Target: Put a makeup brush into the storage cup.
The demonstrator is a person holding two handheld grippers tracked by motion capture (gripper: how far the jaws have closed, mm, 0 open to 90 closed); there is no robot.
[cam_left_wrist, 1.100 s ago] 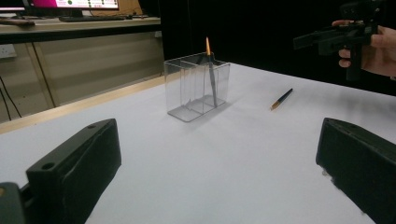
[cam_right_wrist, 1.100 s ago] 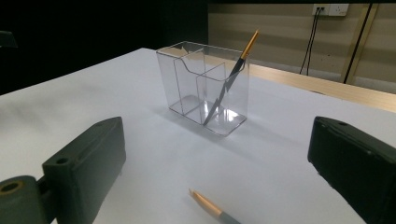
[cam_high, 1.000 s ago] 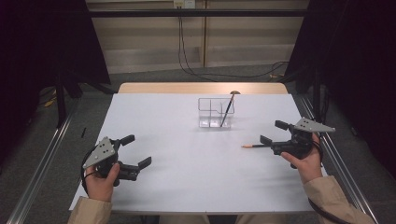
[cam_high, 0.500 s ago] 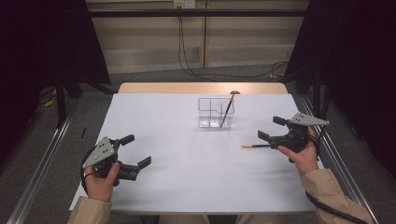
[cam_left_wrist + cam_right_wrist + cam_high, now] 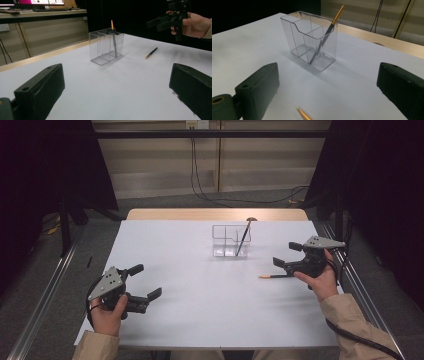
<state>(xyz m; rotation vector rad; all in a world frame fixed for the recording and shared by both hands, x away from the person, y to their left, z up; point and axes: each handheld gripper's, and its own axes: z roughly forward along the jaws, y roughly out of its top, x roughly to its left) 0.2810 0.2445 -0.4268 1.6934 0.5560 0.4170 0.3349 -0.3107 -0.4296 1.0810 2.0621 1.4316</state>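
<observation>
A clear organiser (image 5: 224, 241) with several compartments stands past the table's middle, and a dark pen with a gold end (image 5: 243, 238) leans in its right compartment. A second pen (image 5: 274, 276) lies loose on the white table, right of centre. My right gripper (image 5: 286, 254) hovers open just above and beyond that loose pen, which is not between the jaws. In the right gripper view the organiser (image 5: 298, 35) and leaning pen (image 5: 325, 35) are ahead, and the loose pen's gold tip (image 5: 304, 115) is at the bottom edge. My left gripper (image 5: 145, 281) rests open and empty near the front left.
The white table (image 5: 190, 320) has a wooden strip (image 5: 215, 214) along its far edge. Metal rails (image 5: 45, 295) run down both sides. In the left gripper view, the organiser (image 5: 106, 46), the loose pen (image 5: 151, 52) and the right gripper (image 5: 161, 22) show ahead.
My right gripper has drifted a little forward and left, toward the organiser, staying open. The loose pen and the left gripper have stayed where they were.
</observation>
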